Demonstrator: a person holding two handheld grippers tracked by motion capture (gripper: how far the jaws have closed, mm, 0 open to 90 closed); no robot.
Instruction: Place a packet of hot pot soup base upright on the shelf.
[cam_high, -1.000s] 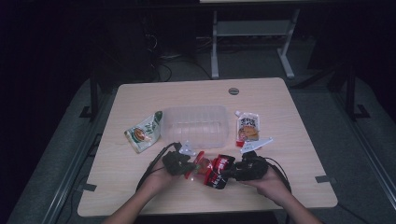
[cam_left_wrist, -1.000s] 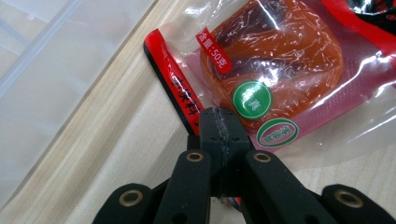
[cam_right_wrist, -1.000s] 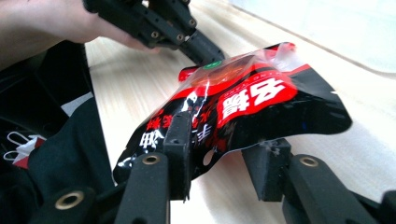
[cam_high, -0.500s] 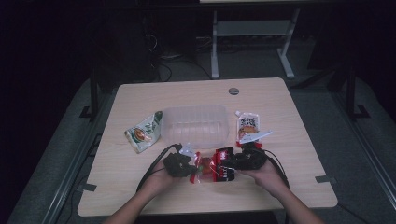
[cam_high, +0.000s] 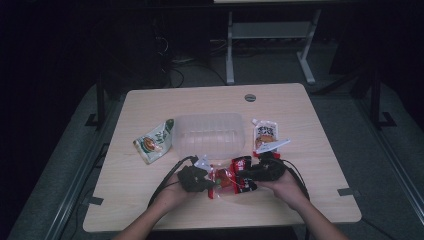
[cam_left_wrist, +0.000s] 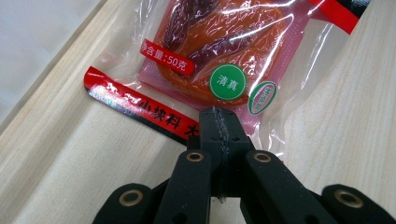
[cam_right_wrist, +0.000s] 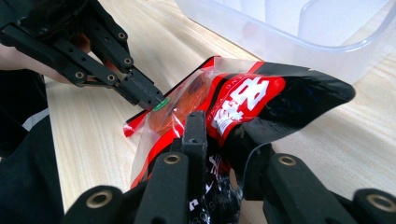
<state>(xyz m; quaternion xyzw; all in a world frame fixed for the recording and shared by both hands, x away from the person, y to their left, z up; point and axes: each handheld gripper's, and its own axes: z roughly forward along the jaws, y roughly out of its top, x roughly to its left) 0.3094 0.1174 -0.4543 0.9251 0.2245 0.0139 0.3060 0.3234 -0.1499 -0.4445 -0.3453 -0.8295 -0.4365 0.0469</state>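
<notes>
Nearest, at the table's (cam_high: 150, 210) six o'clock edge, two forearms are seen entering the high view; the left gripper (cam_high: 209, 184) is held at about seven o'clock of the table's middle and the right gripper (cam_high: 246, 176) at about five o'clock, close together. Between them a red snack packet (cam_high: 231, 180) is held, a clear window over orange contents on one half and black and red print on the other. In the left gripper view, the jaws are pressed together on the packet's clear sealed edge (cam_left_wrist: 219, 100), just below a green round label (cam_left_wrist: 227, 81), the packet running up toward twelve o'clock over pale wood. In the right gripper view, the jaws are closed on the packet's black and red printed end (cam_right_wrist: 243, 105); the left gripper (cam_right_wrist: 156, 102) is seen at ten o'clock, pinching the opposite edge; whether the packet rests on the table or is lifted cannot be told. Just beyond, a clear plastic container (cam_high: 209, 134) is set near the table's middle. At nine o'clock of the container a green pouch (cam_high: 154, 142) is laid, and at three o'clock an orange spouted pouch (cam_high: 264, 135). Farthest, near the twelve o'clock edge, a round grey grommet (cam_high: 250, 97) is set in the wood.
</notes>
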